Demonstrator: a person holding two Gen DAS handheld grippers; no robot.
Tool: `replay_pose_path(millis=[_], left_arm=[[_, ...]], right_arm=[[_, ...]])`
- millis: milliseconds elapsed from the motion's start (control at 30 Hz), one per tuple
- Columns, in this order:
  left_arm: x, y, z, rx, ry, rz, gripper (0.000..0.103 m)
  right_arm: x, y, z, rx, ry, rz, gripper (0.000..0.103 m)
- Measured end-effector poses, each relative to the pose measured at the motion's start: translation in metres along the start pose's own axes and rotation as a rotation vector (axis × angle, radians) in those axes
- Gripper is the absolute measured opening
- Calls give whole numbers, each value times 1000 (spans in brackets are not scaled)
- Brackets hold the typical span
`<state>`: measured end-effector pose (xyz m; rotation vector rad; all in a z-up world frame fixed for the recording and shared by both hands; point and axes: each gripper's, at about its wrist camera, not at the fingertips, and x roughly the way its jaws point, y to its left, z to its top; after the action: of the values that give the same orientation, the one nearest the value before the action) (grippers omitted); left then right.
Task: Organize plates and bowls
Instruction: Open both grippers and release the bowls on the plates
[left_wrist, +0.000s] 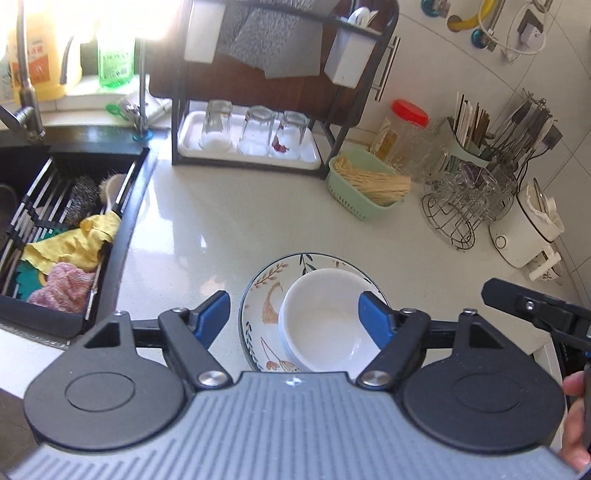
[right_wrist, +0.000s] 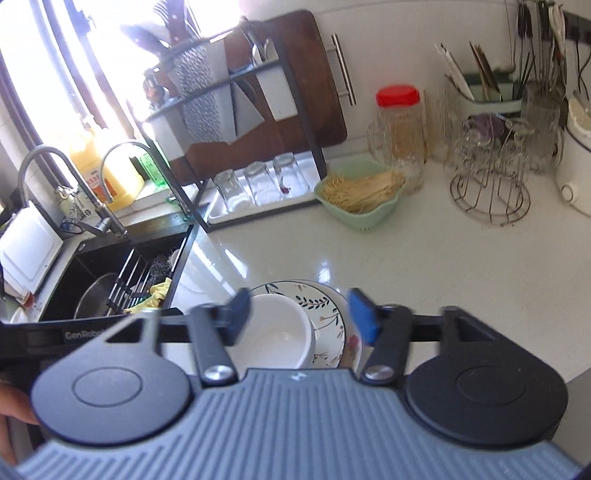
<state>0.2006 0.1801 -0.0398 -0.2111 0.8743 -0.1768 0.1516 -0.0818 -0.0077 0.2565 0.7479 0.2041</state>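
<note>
A white bowl (left_wrist: 325, 317) sits in a leaf-patterned plate (left_wrist: 264, 295) on the pale counter near its front edge. More white rims show under the bowl's left side, as of stacked bowls. My left gripper (left_wrist: 295, 317) hovers above them, blue pads wide apart, nothing between them. In the right wrist view the same bowl (right_wrist: 277, 328) and plate (right_wrist: 325, 306) lie below my right gripper (right_wrist: 299, 314), which is also open and holds nothing. Part of the right gripper's black body (left_wrist: 532, 310) shows at the left view's right edge.
A black sink (left_wrist: 66, 229) with cloths and scrubbers lies to the left. At the back stand a dish rack (left_wrist: 247, 140) with upturned glasses, a green basket of sticks (left_wrist: 365, 188), a red-lidded jar (left_wrist: 406, 125), a wire glass stand (left_wrist: 465, 206) and a white appliance (left_wrist: 524, 229).
</note>
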Motion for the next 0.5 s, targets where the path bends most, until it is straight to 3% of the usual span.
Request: replay_pose_path(millis=[67,200,500], left_arm=[[-18,-5,-6,1,-39,23,86],[-47,-10,-15,-10,-93,73,97],[-87,-35,-48,22,-117,118,99]], right_arm=[[-11,-2,-4,-17,-24,-8,95],[-32,-8,-12,-31,-75,-11,95],[-69,-16,-34,-57,-99,11,95]])
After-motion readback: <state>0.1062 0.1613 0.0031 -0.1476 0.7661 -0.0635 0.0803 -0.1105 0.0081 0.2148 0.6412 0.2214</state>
